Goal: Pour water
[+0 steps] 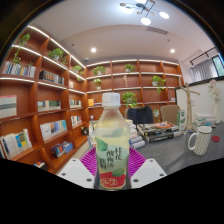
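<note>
A clear plastic bottle [112, 150] with a white cap and a green and red label stands upright between my fingers, lifted above the grey table [180, 155]. My gripper [112, 163] is shut on the bottle, and both purple pads [88, 161] press against its sides. The bottle's base is hidden below the fingers. A white mug [201, 139] with a handle stands on the table beyond the fingers to the right.
Wooden bookshelves [45, 95] with books and potted plants line the left and back walls. A dark chair [141, 114] and cluttered items [160, 131] sit behind the bottle. A whiteboard [200, 100] stands at the right.
</note>
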Demonstrator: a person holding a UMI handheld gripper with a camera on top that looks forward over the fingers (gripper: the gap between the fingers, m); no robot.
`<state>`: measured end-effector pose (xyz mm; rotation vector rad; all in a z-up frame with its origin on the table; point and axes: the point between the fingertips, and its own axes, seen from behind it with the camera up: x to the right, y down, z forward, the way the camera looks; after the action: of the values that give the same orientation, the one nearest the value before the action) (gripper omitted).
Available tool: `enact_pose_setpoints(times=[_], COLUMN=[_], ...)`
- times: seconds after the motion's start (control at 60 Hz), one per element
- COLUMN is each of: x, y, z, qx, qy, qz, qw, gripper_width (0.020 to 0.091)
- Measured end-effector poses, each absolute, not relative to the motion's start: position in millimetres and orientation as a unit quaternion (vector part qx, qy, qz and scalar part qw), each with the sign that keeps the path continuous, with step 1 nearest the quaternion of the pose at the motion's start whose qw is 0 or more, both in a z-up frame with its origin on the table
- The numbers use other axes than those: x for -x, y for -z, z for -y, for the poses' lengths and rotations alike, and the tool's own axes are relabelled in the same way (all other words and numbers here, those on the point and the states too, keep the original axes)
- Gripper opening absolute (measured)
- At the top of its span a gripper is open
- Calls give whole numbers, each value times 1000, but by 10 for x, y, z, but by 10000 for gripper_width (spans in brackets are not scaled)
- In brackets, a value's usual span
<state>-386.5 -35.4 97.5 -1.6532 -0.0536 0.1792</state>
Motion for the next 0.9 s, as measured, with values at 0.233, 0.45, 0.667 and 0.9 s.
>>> enact_pose_setpoints(times=[0.233, 0.45, 0.667, 0.9], x=[3499, 2706, 1924, 1431], y=[-1099, -1530, -1849, -1964], z=[279, 180, 52, -78], qx=[736, 650, 499, 336], qy=[-194, -373, -513, -619], qz=[-82, -300, -458, -566], qw=[643, 591, 527, 428], gripper_width=[358, 356, 356, 358])
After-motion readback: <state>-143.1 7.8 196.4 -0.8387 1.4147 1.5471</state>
